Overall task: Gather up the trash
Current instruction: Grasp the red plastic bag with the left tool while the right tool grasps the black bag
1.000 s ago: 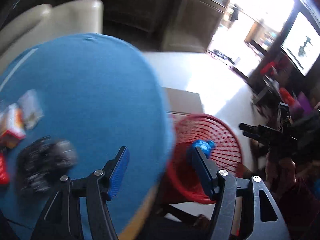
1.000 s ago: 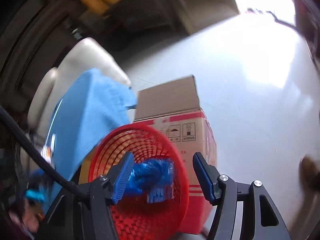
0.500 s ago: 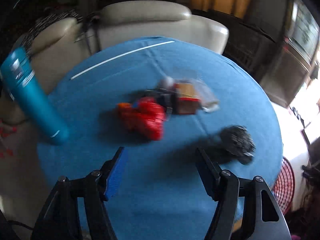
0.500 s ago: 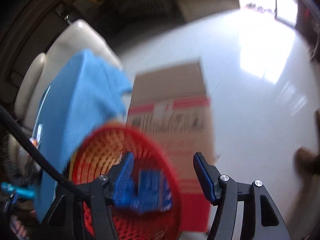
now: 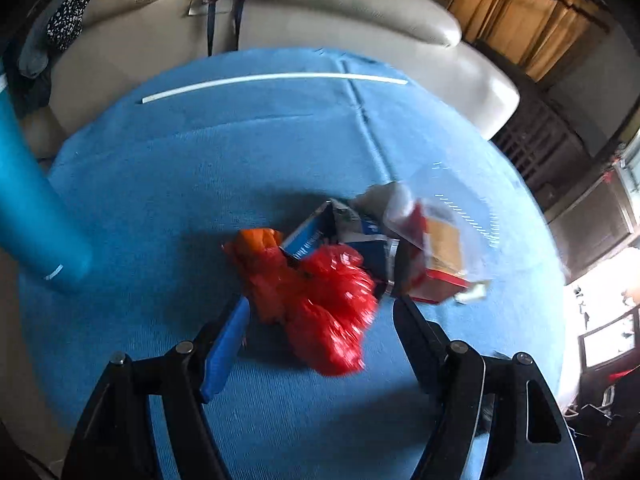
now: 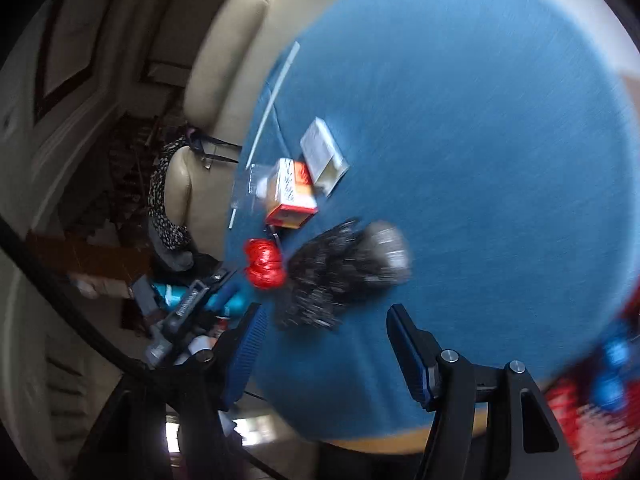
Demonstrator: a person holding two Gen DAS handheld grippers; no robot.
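Note:
On the round table under a blue cloth [image 5: 200,168] lies a heap of trash. A crumpled red plastic bag [image 5: 324,312] is nearest, with an orange bag [image 5: 256,244], a blue-and-white carton [image 5: 316,236] and a red-and-orange box [image 5: 440,256] in clear wrap behind it. My left gripper [image 5: 320,306] hangs just over the red bag. Its jaws are opening, with the bag between the fingers and not pinched. In the right wrist view my right gripper [image 6: 326,314] is open and empty, just short of a crumpled black bag [image 6: 344,268]. The red bag [image 6: 264,264] lies to the left of the black one.
A teal bottle [image 5: 36,208] stands at the table's left edge. A beige sofa [image 5: 340,12] runs behind the table. A red mesh basket [image 6: 580,424] with a blue wad [image 6: 616,364] in it sits below the table's near right edge. A white box [image 6: 324,156] lies farther back.
Both views have swung from the red basket to the tabletop. The blue wad, earlier between my right fingers, now lies in the basket. My left gripper has closed in on the red bag and widened.

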